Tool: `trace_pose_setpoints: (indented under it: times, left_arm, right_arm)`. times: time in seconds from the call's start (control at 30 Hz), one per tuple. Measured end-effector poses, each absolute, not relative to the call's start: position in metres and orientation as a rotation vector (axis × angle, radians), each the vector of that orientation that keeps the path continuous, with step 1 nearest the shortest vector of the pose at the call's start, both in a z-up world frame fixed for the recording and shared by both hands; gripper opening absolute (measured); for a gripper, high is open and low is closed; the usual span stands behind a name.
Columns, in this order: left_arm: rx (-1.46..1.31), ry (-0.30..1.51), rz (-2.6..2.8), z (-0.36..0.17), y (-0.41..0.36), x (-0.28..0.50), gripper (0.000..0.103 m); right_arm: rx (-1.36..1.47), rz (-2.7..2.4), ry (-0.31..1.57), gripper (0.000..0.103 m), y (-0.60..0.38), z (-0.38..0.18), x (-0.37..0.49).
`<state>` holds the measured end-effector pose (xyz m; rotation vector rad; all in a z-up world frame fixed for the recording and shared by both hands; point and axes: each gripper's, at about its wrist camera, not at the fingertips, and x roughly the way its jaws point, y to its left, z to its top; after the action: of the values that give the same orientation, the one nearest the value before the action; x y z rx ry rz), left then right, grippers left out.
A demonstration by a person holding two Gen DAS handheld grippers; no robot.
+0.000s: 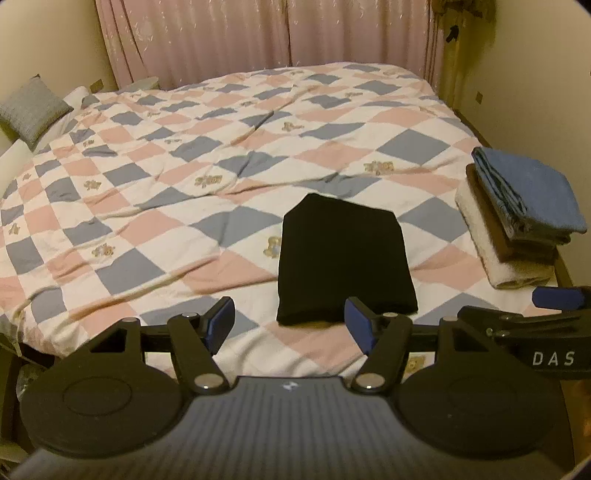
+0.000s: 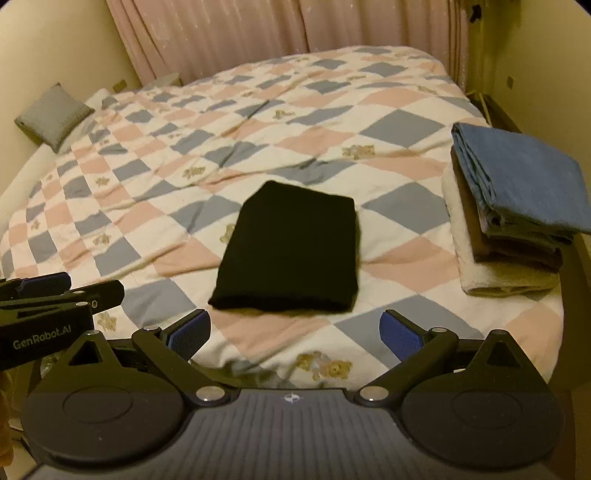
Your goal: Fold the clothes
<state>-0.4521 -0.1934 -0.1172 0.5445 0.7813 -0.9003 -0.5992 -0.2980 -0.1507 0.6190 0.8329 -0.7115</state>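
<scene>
Lying flat on the bed, a black folded cloth [image 1: 345, 262] sits low in the middle of the left wrist view. It rests on the big checked quilt [image 1: 207, 155] with pink, blue and white squares and small bear pictures. The cloth is a neat rectangle, and its near edge is just past the tool tips.

The left tool [image 1: 290, 325] is at the bottom of its frame with its two blue pads spread apart and nothing between them. The right pad covers a bit of the cloth's near edge in the picture; I cannot tell if it touches. The right tool [image 2: 295, 334] is also spread wide and holds nothing. It hangs just in front of the cloth, not touching it.

At the right edge of the bed is a stack of folded clothes [image 2: 509, 221]: a blue one on top, a brown one under it, and a fluffy cream one at the bottom. A small grey pillow [image 1: 33, 109] lies at the upper left. Pink curtains [image 1: 258, 33] hang behind the bed.
</scene>
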Motion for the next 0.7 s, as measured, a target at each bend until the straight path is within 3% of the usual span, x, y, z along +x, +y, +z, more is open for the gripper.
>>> trace_pose_setpoints:
  times: [0.7]
  left_arm:
    - [0.606,0.877,-0.885,-0.149,-0.18,-0.463,0.069]
  right_arm:
    - [0.573,-0.742,0.952,0.101,-0.288,-0.167,-0.601]
